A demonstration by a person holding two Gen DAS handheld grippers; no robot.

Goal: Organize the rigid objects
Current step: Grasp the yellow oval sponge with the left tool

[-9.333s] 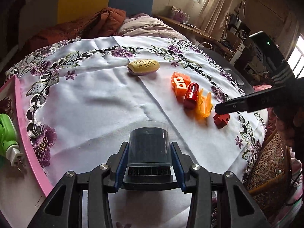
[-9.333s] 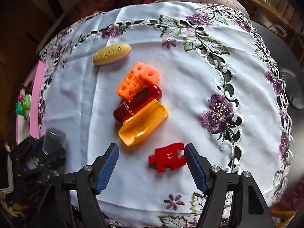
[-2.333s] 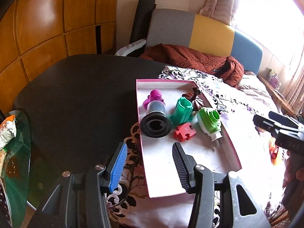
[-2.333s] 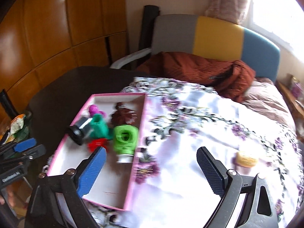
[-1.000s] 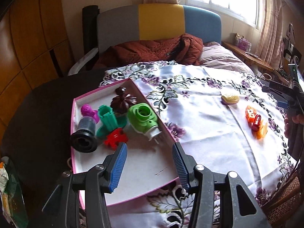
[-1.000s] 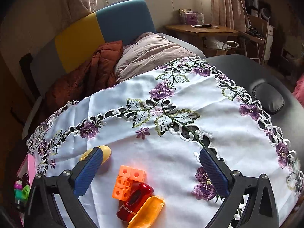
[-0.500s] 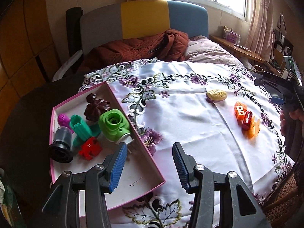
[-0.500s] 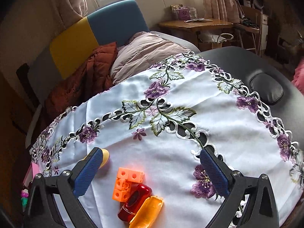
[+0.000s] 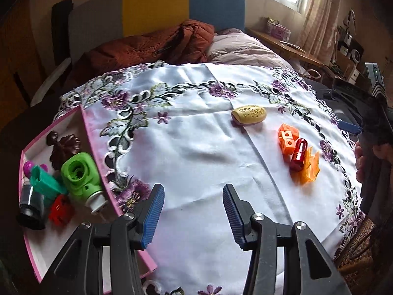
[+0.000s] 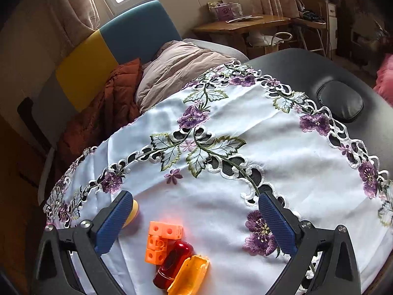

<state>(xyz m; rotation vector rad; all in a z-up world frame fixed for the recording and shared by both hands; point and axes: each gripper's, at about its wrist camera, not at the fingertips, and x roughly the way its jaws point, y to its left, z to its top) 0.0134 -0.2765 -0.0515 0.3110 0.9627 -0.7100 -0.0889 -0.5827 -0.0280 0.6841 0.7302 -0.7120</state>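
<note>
A pink tray [image 9: 88, 132] sits at the table's left edge. It holds a green plug-like toy [image 9: 79, 174], a teal piece [image 9: 45, 183], a red puzzle piece [image 9: 59, 206], a dark cylinder [image 9: 30, 205], a brown ornament [image 9: 62, 147] and a magenta toy [image 9: 28, 166]. On the white cloth lie a yellow oval soap-like block [image 9: 249, 115], orange cubes [image 9: 287, 137] [image 10: 162, 241], a red cylinder [image 9: 298, 154] [image 10: 173, 261] and an orange case [image 9: 309, 169] [image 10: 189, 275]. My left gripper [image 9: 192, 213] is open and empty over the cloth. My right gripper [image 10: 194, 223] is open and empty above the orange cubes.
The embroidered white cloth [image 9: 196, 147] covers a dark round table [image 10: 319, 68]. A sofa with a rust jacket [image 9: 152, 46] and a beige pillow [image 10: 181, 68] stands behind. A wooden desk [image 10: 240, 24] is at the back right. A wicker chair [image 9: 353, 253] is at the right.
The left gripper has swung right from the tray toward the middle of the cloth. The right gripper has edged closer above the orange cubes. Both stay open.
</note>
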